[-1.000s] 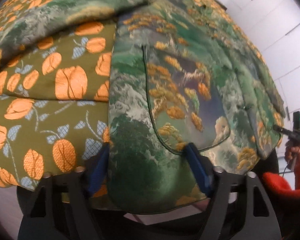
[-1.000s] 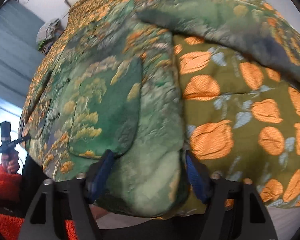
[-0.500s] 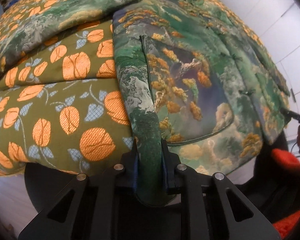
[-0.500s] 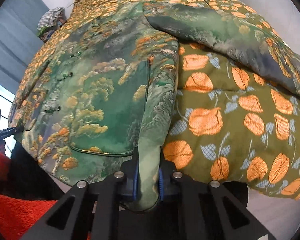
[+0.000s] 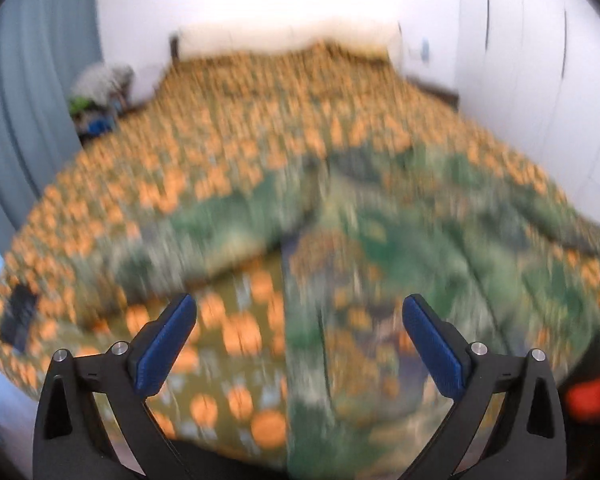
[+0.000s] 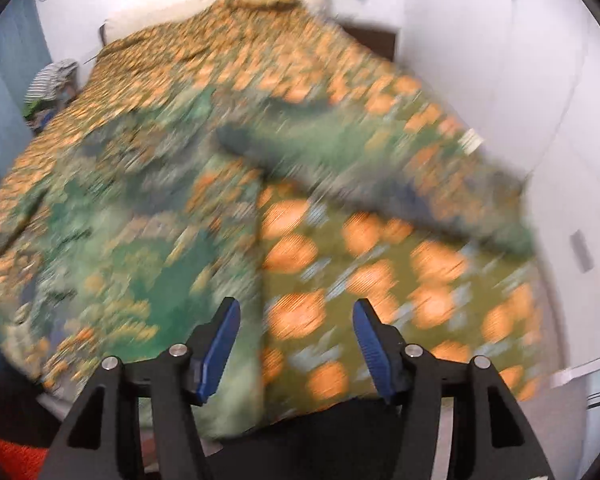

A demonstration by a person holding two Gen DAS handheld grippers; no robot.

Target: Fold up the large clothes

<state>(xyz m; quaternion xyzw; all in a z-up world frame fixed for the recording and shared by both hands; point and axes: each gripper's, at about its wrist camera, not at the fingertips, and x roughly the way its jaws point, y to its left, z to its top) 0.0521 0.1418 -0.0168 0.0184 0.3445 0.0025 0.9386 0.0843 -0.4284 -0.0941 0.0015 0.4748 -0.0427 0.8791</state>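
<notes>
green landscape-print jacket [image 5: 440, 248] lies spread, blurred, on the orange-leaf bedspread [image 5: 228, 152]

The green brocade jacket [image 5: 440, 248] with gold and orange landscape patterning lay spread flat on the orange-leaf bedspread [image 5: 228, 152], near its foot edge. 1 sleeve [image 6: 340, 152] stretched sideways across the cover. Motion blur hid finer details.
</notes>
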